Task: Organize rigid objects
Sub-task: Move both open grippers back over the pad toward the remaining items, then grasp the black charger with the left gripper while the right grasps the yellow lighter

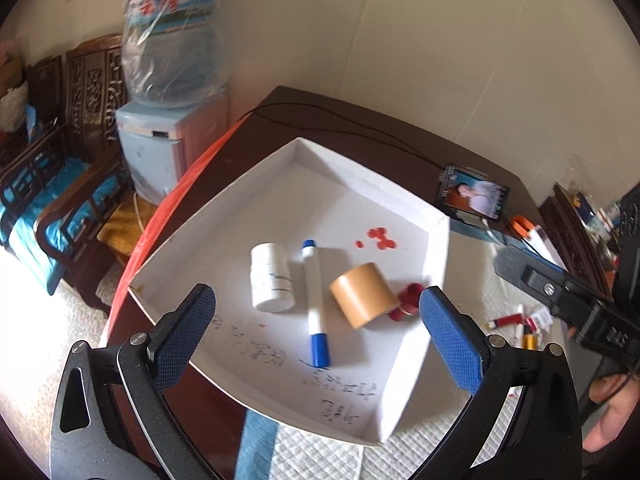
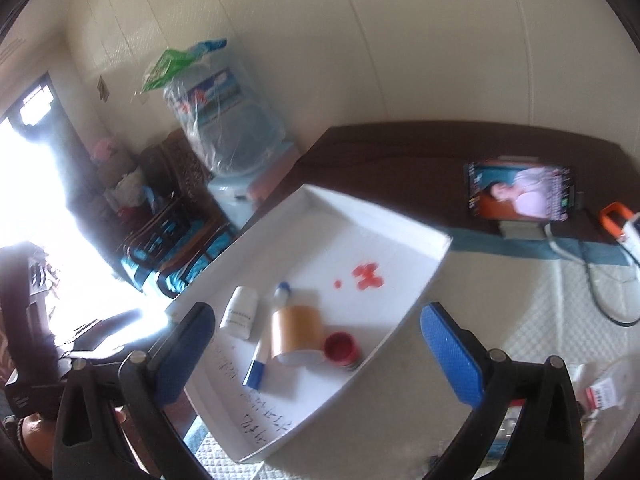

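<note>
Both grippers hang above the white tray (image 1: 362, 196), and both stand spread wide with nothing between the pads. In the left wrist view, the left gripper (image 1: 316, 300) frames the tray's contents from above. The right gripper (image 2: 316, 316) does the same in its own view, jaws apart, empty.

Inside the tray, the white pill bottle (image 1: 272, 278) lies on its side at about nine o'clock of the group. Just beside it, toward three o'clock, lies the blue-capped marker (image 1: 314, 300), running roughly twelve to six. Next along at three o'clock is the tan tape roll (image 1: 364, 294), tipped on its side, and a small red jar (image 1: 410, 298) sits tucked against the roll's far side, close to the tray's right wall. Red blotches (image 1: 380, 238) mark the tray floor at about one o'clock of the roll. Handwriting runs across the near end at six o'clock.

The tray rests on a dark table (image 1: 360, 120), partly over a pale quilted mat (image 1: 320, 456). A phone (image 1: 474, 194) showing a video stands at two o'clock of the tray. A water dispenser (image 1: 168, 92) stands off the table at ten o'clock.
</note>
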Demonstrator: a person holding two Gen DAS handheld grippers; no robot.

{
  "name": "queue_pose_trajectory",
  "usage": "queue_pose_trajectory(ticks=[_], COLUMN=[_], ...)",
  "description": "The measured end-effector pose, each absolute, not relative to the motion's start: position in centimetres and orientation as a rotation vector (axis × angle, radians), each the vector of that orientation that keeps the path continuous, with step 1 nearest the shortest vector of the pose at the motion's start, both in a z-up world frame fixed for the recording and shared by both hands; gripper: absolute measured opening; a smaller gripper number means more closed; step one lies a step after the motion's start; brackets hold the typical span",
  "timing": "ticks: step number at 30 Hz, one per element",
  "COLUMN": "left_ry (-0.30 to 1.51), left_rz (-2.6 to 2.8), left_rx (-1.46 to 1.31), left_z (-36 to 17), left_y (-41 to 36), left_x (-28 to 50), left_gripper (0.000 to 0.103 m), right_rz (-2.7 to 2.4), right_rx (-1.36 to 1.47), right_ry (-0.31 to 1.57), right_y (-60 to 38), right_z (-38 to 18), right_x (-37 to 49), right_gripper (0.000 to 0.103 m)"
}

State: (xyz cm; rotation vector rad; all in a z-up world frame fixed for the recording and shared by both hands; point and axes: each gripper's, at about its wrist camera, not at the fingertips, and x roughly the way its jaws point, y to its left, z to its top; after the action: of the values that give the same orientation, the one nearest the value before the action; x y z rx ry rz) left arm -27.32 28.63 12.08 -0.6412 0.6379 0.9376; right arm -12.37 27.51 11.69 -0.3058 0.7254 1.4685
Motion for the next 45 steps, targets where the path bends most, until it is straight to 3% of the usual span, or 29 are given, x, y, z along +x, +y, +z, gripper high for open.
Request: queue_pose_trajectory(ticks=[7, 12, 20, 25, 27, 31, 42, 44, 45], left_ry=[0.698, 0.786, 0.966, 1.073, 1.098, 1.099, 1.12, 1.12, 1.114], left_rz=[0.816, 0.701, 0.508, 0.408, 0.403, 0.394, 0.353, 0.345, 0.33], left_rx=[-0.559, -0.519, -0.436, -0.33, -0.325, -0.34, -0.266, -0.217, -0.219], left_z=[12.1, 11.0, 6.8, 3.9, 3.0, 2.8, 1.5, 1.5, 1.6], left_y=[25.7, 23.2, 19.2, 17.1, 17.0, 17.5, 17.1, 16.5, 16.4], left_x=[-24.1, -20.2, -13.2, -9.9, -9.2, -8.8, -6.9, -6.8, -6.9], left_gripper=[0.103, 0.103, 0.102, 0.075, 0.071, 0.066, 0.066, 0.051, 0.05], right_rz=[1.385, 1.216, 1.053, 1.109, 1.132, 1.186, 1.199, 1.219, 1.246], right_rx=[-0.227, -0.104, -0.1, -0.215, -0.269, -0.373, -0.56, -0.597, -0.588], right_ry=[0.743, 0.715, 0.807, 0.911, 0.933, 0.956, 0.921, 0.905, 0.926], right_y=[24.7, 19.5, 10.9, 9.3, 9.5, 11.2, 14.8, 14.9, 14.8], right_z=[11.8, 12.2, 8.7, 6.3, 5.4, 4.0, 2.2, 2.2, 2.2], right_x=[-8.1, -0.5, 6.2, 5.8, 4.7, 2.8, -0.2, -0.6, -0.6], right_gripper=[0.103, 0.103, 0.103, 0.103, 0.102, 0.067, 0.066, 0.045, 0.035])
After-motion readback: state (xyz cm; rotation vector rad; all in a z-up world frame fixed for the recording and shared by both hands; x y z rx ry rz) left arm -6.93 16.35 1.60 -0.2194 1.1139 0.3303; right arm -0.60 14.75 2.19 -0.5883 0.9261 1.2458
